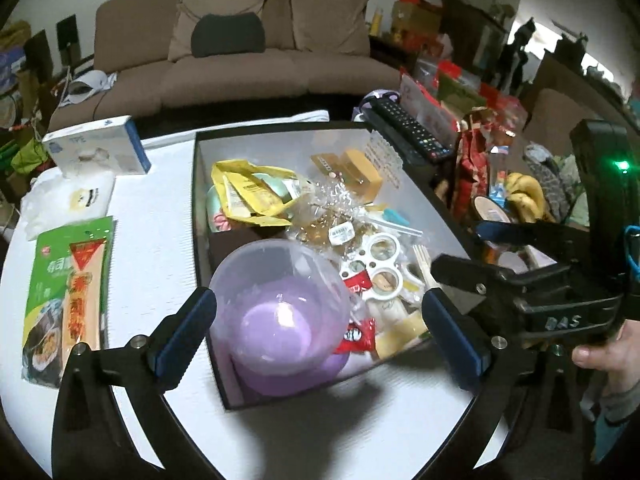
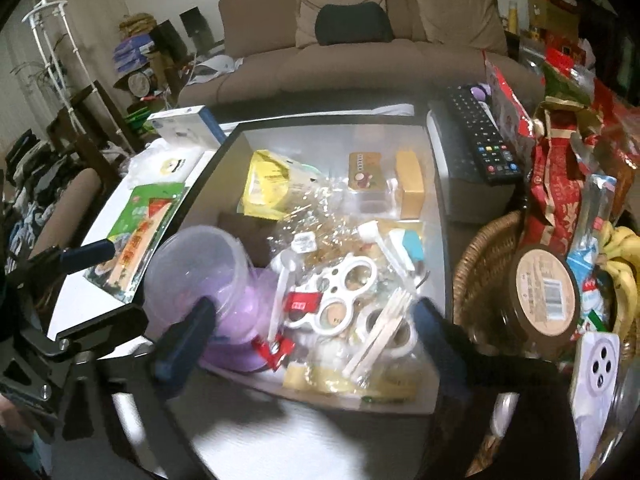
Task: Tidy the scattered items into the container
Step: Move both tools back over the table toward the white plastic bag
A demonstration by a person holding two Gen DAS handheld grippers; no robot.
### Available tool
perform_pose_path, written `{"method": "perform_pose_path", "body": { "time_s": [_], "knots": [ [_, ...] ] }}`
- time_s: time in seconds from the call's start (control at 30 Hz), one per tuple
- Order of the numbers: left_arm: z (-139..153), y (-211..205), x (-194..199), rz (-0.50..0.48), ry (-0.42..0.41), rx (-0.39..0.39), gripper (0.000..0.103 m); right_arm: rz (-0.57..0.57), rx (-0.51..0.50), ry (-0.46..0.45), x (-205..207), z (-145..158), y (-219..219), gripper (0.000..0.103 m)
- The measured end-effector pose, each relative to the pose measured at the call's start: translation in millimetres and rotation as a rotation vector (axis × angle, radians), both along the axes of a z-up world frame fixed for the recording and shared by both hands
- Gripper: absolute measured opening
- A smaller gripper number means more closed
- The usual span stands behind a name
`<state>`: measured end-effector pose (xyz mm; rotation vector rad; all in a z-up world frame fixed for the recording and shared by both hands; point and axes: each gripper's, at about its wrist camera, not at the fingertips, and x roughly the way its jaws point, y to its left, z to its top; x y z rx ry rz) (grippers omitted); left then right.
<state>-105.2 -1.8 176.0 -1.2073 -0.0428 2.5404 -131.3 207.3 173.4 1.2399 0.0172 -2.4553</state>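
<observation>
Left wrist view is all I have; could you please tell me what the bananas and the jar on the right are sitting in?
Observer: They sit in a wicker basket, right beside the box.
Operator: Thank you. Is anything else over there hidden from me?
Observer: Yes, a white card with round holes shows just in front of the jar, at the basket's near side.

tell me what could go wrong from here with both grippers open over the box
1. The purple cup lies tilted against the box wall and might roll when bumped.
2. The box is heaped, so another item may slide off.
3. The left gripper and right gripper hang close together and could collide.
</observation>
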Motion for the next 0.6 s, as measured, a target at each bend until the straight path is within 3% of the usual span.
{"method": "perform_pose_path", "body": {
  "time_s": [0.1,0.6],
  "knots": [
    [3.4,-9.1,14.9,0.022,0.005,0.028,0.103,0.005,0.010,0.011,13.0,3.3,-5.8,0.103],
    [15.0,-45.6,87.7,0.099,0.030,0.020,0.103,-0.002,-0.028,0.058,82.1,21.5,-29.3,0.103]
  ]
}}
